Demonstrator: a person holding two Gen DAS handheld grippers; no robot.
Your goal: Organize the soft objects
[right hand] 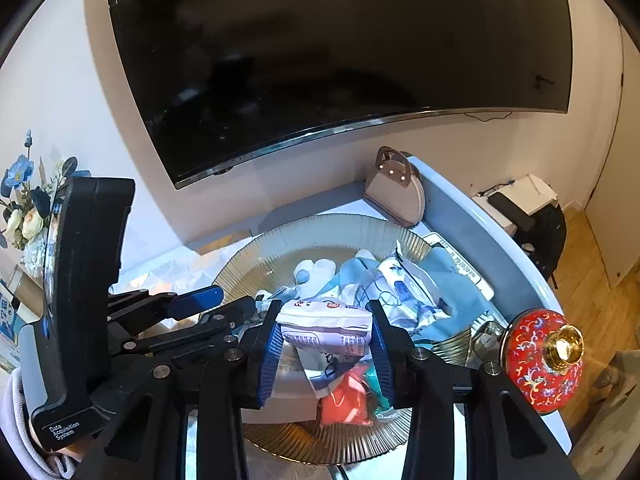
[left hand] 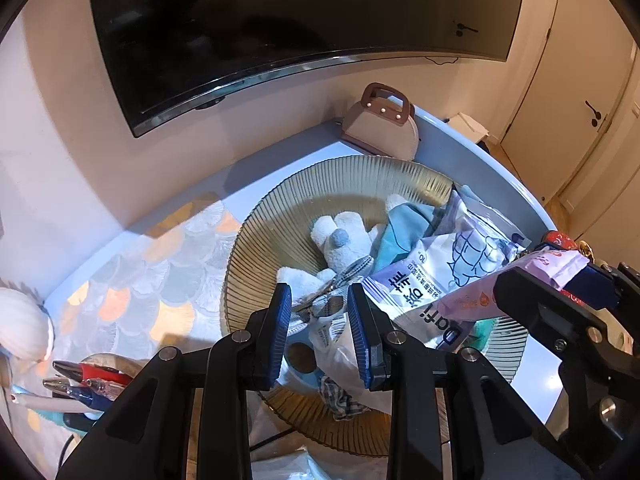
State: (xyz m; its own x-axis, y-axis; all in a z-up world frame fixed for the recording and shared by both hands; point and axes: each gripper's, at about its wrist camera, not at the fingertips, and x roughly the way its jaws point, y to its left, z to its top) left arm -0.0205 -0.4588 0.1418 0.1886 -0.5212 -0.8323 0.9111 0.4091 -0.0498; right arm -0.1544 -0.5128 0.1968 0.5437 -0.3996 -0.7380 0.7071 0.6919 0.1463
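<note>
Amber ribbed glass forms the big bowl [left hand: 352,176] that holds the soft things on the pale blue table [left hand: 280,152]. Its far half stands bare; the heap fills the near half, from about three o'clock round to seven. A white plush toy [left hand: 340,240] lies near the middle, a teal cloth [left hand: 404,224] just beside it at two o'clock, and a purple-and-white wipes pack [left hand: 424,296] slopes across the three o'clock side. An orange pouch [right hand: 344,396] sits at the near rim.

The right gripper [right hand: 326,328] pinches a lilac tissue packet [right hand: 324,320] crosswise between its blue pads, above the heap. The left gripper [left hand: 320,320] hangs over the bowl at six o'clock, jaws narrowly apart; whether they nip the crumpled clear plastic [left hand: 332,340] beneath, I cannot tell.
</note>
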